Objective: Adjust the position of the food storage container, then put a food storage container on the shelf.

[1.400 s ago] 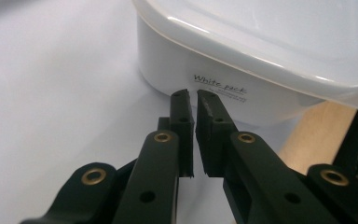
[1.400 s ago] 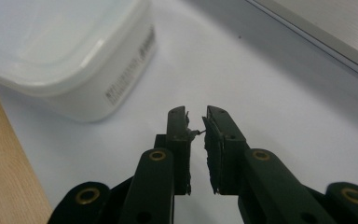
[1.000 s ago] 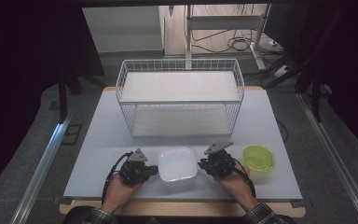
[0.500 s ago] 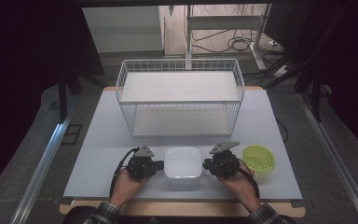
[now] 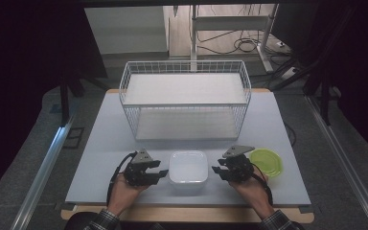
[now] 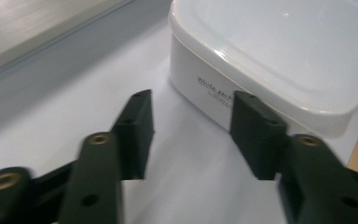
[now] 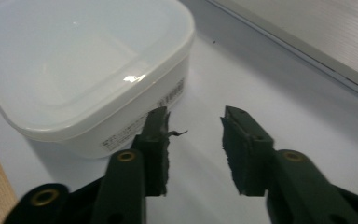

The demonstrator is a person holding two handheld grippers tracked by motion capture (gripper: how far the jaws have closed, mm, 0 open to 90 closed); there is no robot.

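A: Landmark?
B: White lidded box (image 5: 188, 167), near the front edge of the table (image 5: 100, 139). Everything goes off that.

A: Left gripper (image 5: 160, 173)?
B: Just left of the box, held in the left hand (image 5: 124, 189). Jaws spread wide, nothing between them. In the left gripper view one jaw tip sits right by the box's side wall; contact I can't tell.

A: Right gripper (image 5: 217, 169)?
B: Just right of the box, in the right hand (image 5: 251, 189). Jaws parted, empty. The right gripper view shows bare table between them and the box off beside one jaw.

A: Lid?
B: On the box, translucent, looks seated flat. Small print on the side wall, too blurry to read fully.

A: Anything else?
B: Green bowl (image 5: 267, 161) right of the box, just past the right gripper. White wire basket (image 5: 185, 98) behind the box, well apart from it.
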